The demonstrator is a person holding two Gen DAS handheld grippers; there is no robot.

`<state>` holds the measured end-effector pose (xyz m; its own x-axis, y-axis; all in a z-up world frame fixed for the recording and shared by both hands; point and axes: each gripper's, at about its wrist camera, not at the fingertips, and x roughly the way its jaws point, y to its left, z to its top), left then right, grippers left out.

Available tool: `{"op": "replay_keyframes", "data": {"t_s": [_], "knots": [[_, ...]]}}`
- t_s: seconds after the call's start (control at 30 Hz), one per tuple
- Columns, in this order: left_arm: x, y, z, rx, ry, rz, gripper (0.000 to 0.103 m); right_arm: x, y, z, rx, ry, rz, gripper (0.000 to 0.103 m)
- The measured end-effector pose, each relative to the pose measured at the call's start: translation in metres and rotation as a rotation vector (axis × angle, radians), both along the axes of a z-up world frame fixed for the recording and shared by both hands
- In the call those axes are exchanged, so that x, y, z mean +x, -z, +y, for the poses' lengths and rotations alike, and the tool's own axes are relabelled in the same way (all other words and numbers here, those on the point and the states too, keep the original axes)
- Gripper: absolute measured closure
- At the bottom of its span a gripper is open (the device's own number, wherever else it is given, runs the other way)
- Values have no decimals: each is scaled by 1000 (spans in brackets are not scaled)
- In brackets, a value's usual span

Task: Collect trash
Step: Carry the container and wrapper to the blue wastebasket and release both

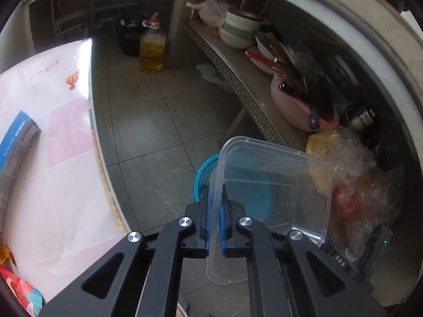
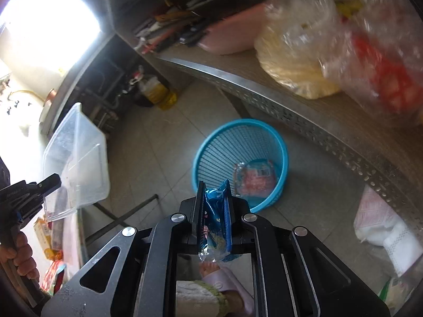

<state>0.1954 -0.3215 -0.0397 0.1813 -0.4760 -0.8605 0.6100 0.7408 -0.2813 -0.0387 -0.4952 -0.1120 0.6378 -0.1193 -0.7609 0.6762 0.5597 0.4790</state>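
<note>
While the left claw [image 1: 216,211] pinches one wall of a clear plastic container [image 1: 275,185] between its blue pads, nearly closed on the thin rim, the container hangs tilted with its open side turned toward the camera. Through and beside it shows the rim of a blue mesh wastebasket [image 1: 203,171] standing on the grey tiled floor [image 1: 148,121]. In the right wrist view the same container [image 2: 76,158] appears at the left, held up above the edge of the table [image 2: 72,235], with the left claw's black body [image 2: 23,198] and the person's hand [image 2: 22,253] gripping its handle.

The right claw [image 2: 214,211] is clamped on a crumpled blue snack wrapper [image 2: 215,219], its jaws close together with the foil squeezed between them. It hangs near the wastebasket [image 2: 240,163], just short of the basket's near rim. A pink-and-clear packet [image 2: 255,178] already lies in the bottom of the basket.

The basket stands on the floor just beside a perforated metal shelf [image 2: 290,92], which carries a pink basin [image 2: 230,37] and plastic bags [image 2: 296,60]. A bottle of yellow oil [image 1: 152,50] stands on the floor farther back.
</note>
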Motion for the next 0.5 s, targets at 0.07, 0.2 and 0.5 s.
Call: {"op": "replay_keyframes", "data": {"t_s": [0.07, 0.2, 0.5], "knots": [[6, 17, -26, 45, 15, 12, 98, 9, 14, -8, 7, 8, 15, 92], [24, 45, -68, 82, 6, 60, 96, 32, 35, -21, -12, 14, 24, 88], [32, 96, -94, 27, -81, 255, 46, 37, 94, -35, -55, 116, 112, 35]]}}
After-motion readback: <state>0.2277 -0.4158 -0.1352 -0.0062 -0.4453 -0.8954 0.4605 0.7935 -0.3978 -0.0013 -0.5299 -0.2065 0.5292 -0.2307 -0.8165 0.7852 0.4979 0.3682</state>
